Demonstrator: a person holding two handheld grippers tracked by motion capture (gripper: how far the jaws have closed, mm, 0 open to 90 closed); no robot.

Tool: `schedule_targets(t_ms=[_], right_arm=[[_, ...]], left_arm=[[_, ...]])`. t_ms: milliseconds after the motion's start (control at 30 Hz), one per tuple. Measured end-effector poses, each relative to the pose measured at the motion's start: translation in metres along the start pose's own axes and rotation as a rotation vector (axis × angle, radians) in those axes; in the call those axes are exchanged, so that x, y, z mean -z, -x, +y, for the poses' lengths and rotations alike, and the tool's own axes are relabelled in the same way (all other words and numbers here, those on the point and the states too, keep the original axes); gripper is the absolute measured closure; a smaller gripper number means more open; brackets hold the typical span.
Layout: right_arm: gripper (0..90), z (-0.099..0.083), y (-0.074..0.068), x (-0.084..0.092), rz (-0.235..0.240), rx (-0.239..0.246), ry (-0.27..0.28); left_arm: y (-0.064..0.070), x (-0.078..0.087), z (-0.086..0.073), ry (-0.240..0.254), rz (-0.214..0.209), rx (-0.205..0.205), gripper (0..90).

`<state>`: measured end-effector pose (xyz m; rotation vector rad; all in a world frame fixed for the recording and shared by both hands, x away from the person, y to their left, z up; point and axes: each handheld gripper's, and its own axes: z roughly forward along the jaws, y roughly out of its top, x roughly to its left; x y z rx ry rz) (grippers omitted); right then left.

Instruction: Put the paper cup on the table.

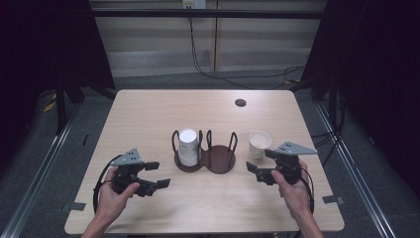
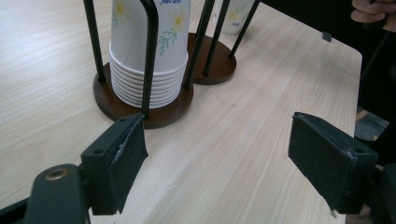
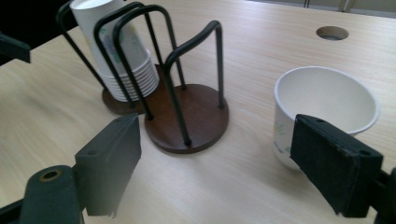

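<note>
While both hands rest low over the near half of the pale wooden table [image 1: 148, 114], each holds its black two-jaw tool with nothing between the pads. Held in the person's left hand, the left gripper [image 1: 158, 174] points toward the middle of the table, its jaws spread wide and empty; its own view looks past them at the stack of white paper cups with a yellow flower print [image 2: 149, 56], which stands upside down inside the left ring of the dark brown double cup holder with black wire hoops [image 1: 218, 159]. That stack [image 1: 188, 147] fills the left bay, while the right bay's round wooden base lies bare. A single white paper cup [image 1: 259, 144], upright and mouth up, stands on the table just beside the holder's right side, apart from it. Near this cup sits the right gripper [image 1: 260, 166], with jaws likewise wide apart and gripping nothing; in its own view the cup [image 3: 322, 98] rises just behind the right-hand jaw, and whether pad and cup wall touch I cannot tell.
</note>
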<state>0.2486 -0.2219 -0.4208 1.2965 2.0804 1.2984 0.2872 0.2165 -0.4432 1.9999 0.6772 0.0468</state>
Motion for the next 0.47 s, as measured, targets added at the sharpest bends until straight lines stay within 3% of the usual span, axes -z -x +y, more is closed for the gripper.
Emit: schedule_targets(t_ms=[300,367,400,467], right_arm=[[15.2,-0.016,-0.018,-0.001,0.045,0.0,0.005],[15.1,-0.021,-0.02,-0.003,0.046,-0.001,0.01],[14.8,-0.023,-0.021,-0.004,0.048,-0.005,0.009],[14.7,-0.025,-0.023,-0.004,0.06,-0.004,0.008]], left_arm=[[-0.001,0.0,-0.002,-0.02,-0.003,-0.014,19.2],[-0.003,0.002,-0.004,-0.008,-0.015,0.01,18.0],[-0.003,0.002,-0.006,-0.012,-0.027,0.025,17.0],[-0.001,-0.001,-0.008,-0.042,-0.013,0.006,16.7]])
